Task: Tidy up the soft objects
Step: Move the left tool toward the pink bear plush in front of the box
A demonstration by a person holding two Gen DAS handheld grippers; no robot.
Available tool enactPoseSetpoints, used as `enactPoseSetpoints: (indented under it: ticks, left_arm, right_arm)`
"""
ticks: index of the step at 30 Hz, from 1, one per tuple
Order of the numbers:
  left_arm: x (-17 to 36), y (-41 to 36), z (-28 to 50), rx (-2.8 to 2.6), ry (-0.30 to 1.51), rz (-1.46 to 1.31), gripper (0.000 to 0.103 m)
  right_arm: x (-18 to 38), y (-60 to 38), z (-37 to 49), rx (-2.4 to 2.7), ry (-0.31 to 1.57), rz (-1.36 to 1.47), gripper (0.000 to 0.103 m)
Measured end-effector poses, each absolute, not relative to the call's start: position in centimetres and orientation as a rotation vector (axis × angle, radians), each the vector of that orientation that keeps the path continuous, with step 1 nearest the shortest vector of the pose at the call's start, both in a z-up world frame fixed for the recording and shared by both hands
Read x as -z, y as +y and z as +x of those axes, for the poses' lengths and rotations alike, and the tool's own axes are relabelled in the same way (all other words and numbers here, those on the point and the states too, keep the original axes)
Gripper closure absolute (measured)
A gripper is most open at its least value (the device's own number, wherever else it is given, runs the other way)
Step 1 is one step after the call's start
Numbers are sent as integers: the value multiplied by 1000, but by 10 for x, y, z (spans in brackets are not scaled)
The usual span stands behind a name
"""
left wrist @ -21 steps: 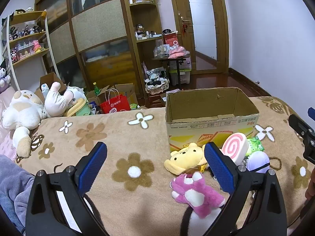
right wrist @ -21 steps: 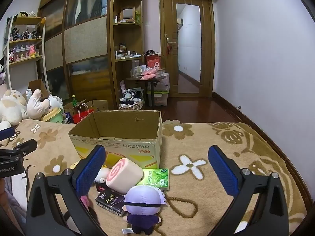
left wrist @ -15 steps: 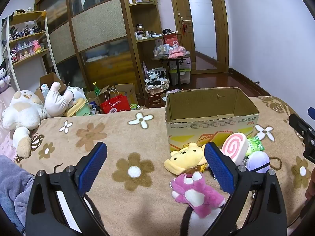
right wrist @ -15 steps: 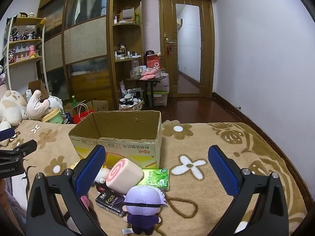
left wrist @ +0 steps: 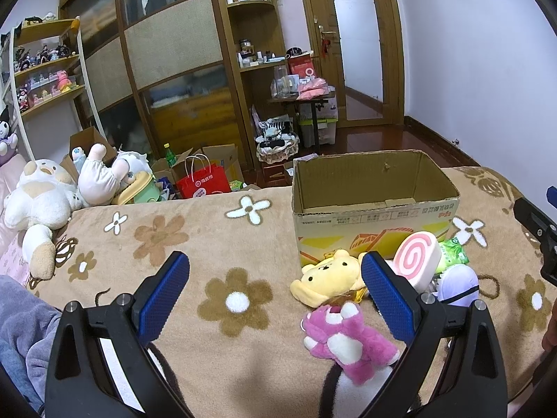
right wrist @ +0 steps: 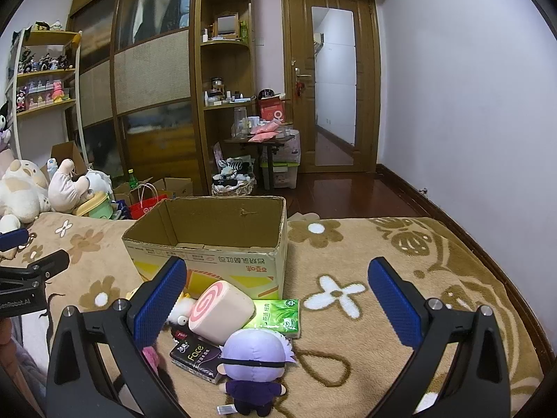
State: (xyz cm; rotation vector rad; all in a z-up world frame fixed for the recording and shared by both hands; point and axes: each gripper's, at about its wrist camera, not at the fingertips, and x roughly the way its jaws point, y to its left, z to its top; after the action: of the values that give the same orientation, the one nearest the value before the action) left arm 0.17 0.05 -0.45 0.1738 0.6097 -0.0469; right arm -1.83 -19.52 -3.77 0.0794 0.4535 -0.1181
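Observation:
An open cardboard box [left wrist: 374, 188] stands on the flowered blanket; it also shows in the right wrist view [right wrist: 212, 244]. In front of it lie a yellow bear plush [left wrist: 329, 277], a pink bear plush [left wrist: 348, 341], a pink swirl roll cushion [left wrist: 416, 259] [right wrist: 222, 310], a purple-haired doll [right wrist: 256, 362] [left wrist: 456, 284], a green tissue pack [right wrist: 276, 317] and a black tissue pack [right wrist: 196, 357]. My left gripper [left wrist: 275, 289] is open and empty, left of the toys. My right gripper [right wrist: 276, 299] is open and empty above the doll and green pack.
Large white plush toys [left wrist: 41, 202] sit at the blanket's left end. A red paper bag [left wrist: 202, 183] and cartons stand on the floor behind the bed. The wardrobe, shelves and door are at the back. A wall runs along the right.

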Motion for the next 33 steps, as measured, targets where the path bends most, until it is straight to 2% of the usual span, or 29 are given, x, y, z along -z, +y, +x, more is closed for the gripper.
enactPoseSetpoints:
  ticks: [19, 33]
  left_arm:
    - [16, -5, 20, 58, 693, 210, 5]
    - [45, -32, 48, 116, 823, 232, 5]
  right_arm:
    - [42, -192, -14, 110, 476, 86, 0]
    - [59, -194, 4, 118, 546, 125, 0]
